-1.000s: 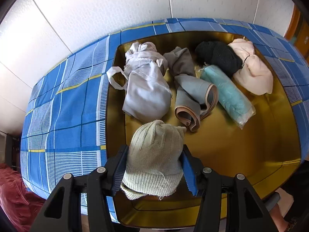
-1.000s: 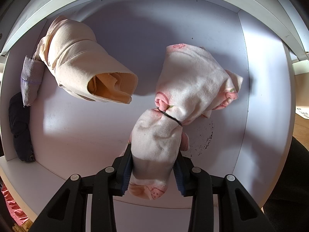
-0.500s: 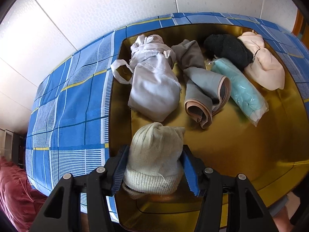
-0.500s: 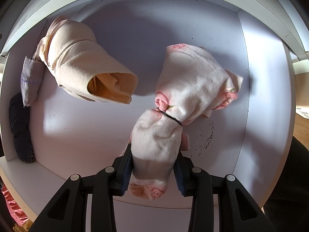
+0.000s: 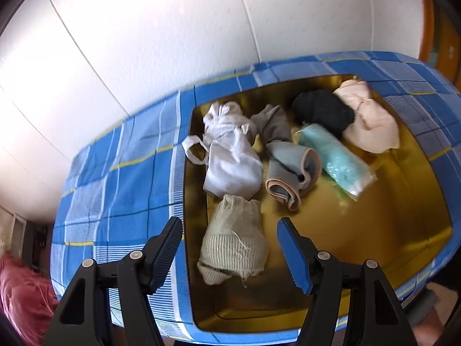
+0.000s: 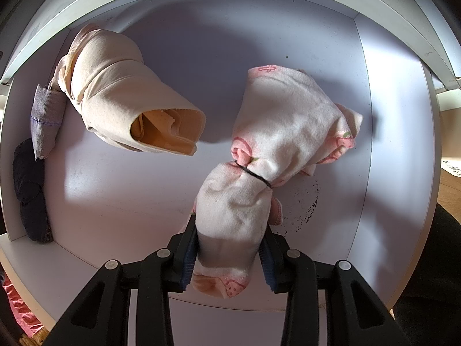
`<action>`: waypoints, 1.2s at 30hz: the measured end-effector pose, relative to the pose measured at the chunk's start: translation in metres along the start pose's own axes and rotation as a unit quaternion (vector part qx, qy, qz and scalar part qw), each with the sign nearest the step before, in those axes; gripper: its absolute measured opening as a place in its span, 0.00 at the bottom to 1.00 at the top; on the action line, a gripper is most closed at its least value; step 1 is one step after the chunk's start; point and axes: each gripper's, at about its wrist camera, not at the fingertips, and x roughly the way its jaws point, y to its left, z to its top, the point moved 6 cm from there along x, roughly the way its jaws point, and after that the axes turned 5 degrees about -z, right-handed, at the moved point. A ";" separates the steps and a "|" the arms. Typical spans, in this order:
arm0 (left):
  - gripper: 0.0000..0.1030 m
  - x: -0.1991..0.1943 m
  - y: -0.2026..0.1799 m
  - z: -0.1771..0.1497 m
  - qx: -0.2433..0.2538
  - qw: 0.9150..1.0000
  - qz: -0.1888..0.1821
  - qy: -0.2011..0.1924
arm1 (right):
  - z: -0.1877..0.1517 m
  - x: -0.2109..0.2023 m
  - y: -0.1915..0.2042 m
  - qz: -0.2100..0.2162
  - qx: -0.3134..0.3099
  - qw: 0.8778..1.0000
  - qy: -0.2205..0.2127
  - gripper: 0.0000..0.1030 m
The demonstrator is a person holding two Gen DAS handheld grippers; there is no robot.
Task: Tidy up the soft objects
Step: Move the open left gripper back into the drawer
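Beige ribbed knit roll (image 5: 234, 239) lies in the gold tray (image 5: 403, 230); pink-printed white bundle (image 6: 276, 155), banded, rests in a white compartment (image 6: 397, 115)

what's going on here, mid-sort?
A person with two handheld grippers is sorting rolled soft items. The left gripper has just been opening and its pads are clear of the knit beige bundle, which lies in the gold tray beside other rolled garments. The right gripper is clamped on a pink-and-white bundle over a white shelf compartment that already holds a peach roll.
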 end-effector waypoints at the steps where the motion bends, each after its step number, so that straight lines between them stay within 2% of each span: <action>1: 0.67 -0.005 0.000 -0.002 0.001 1.000 -0.001 -0.008 | 0.000 0.000 0.000 0.000 0.000 1.000 0.000 0.38; 4: 0.72 -0.022 -0.001 -0.012 -0.012 0.999 -0.012 -0.035 | 0.000 0.000 0.000 0.000 0.000 1.000 0.000 0.38; 8: 0.77 -0.043 0.000 -0.032 -0.052 0.995 -0.047 -0.065 | 0.000 0.000 0.000 0.000 0.000 1.000 -0.001 0.38; 17: 0.77 -0.063 -0.017 -0.096 -0.079 0.992 -0.074 -0.072 | -0.001 0.001 0.001 0.000 0.000 1.000 -0.001 0.38; 22: 0.78 -0.056 -0.042 -0.138 -0.077 0.992 -0.091 -0.047 | -0.001 0.001 0.001 0.000 0.000 1.000 -0.001 0.38; 28: 0.78 -0.034 -0.082 -0.174 -0.048 0.993 -0.111 -0.009 | -0.001 0.000 0.002 -0.002 0.001 1.000 -0.002 0.37; 33: 0.78 0.002 -0.118 -0.200 -0.030 0.990 -0.132 0.046 | -0.005 0.000 -0.002 -0.006 0.002 1.000 0.006 0.36; 36: 0.78 0.028 -0.132 -0.214 -0.046 0.985 -0.141 0.083 | -0.009 0.002 -0.007 -0.004 0.015 1.000 0.014 0.36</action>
